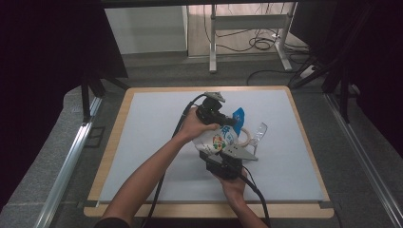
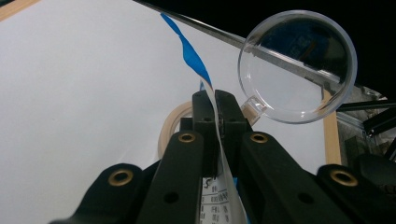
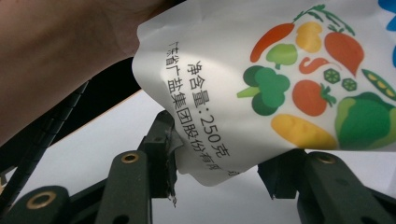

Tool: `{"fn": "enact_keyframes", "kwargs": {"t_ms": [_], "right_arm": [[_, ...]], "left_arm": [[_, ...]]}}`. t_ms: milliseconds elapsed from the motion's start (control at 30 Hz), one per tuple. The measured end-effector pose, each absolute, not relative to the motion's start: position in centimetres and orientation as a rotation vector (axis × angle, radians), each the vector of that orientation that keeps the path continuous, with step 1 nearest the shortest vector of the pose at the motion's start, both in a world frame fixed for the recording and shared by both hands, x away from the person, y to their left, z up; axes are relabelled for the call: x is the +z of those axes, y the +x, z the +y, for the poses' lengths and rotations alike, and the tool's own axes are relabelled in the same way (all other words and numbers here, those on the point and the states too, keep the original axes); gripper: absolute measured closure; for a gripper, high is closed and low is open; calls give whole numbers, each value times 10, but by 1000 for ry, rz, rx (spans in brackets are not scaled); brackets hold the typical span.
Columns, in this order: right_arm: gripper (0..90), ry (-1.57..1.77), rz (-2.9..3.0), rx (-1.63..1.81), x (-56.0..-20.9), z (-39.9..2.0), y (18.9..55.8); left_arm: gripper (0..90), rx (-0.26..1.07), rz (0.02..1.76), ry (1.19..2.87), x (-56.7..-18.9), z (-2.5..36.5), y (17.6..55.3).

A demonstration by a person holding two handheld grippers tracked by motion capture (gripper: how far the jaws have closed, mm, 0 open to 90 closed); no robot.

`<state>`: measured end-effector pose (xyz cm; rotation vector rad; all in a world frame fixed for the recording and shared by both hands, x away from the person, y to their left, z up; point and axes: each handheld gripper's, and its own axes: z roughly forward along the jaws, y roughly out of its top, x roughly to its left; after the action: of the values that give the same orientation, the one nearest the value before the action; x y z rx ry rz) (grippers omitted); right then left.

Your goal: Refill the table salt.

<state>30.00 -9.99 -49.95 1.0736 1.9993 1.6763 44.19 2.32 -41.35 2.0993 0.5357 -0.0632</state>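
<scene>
A white pouch (image 1: 221,138) printed with vegetables and a blue top hangs above the white mat (image 1: 152,142) between both grippers. My left gripper (image 1: 229,120) is shut on its upper edge; in the left gripper view the blue-tipped pouch edge (image 2: 192,57) runs up out of the closed left gripper (image 2: 215,100). From the near side, my right gripper (image 1: 217,148) grips the pouch's lower end. In the right gripper view the right gripper (image 3: 222,163) presses on the folded bottom of the pouch (image 3: 280,70) from both sides.
A clear round plastic cup with a handle (image 1: 259,130) (image 2: 299,65) lies on the mat just right of the pouch, beside a beige tape ring (image 1: 245,137) (image 2: 169,127). The mat covers a wood-edged table (image 1: 110,152). Table legs and cables stand beyond the far edge.
</scene>
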Motion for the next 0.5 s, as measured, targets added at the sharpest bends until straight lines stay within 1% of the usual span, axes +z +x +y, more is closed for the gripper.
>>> {"fn": "enact_keyframes", "kwargs": {"t_ms": [500], "right_arm": [[539,1076,2000,1689,-499,-101,300]], "left_arm": [[888,-55,538,2101,-413,23,442]]}}
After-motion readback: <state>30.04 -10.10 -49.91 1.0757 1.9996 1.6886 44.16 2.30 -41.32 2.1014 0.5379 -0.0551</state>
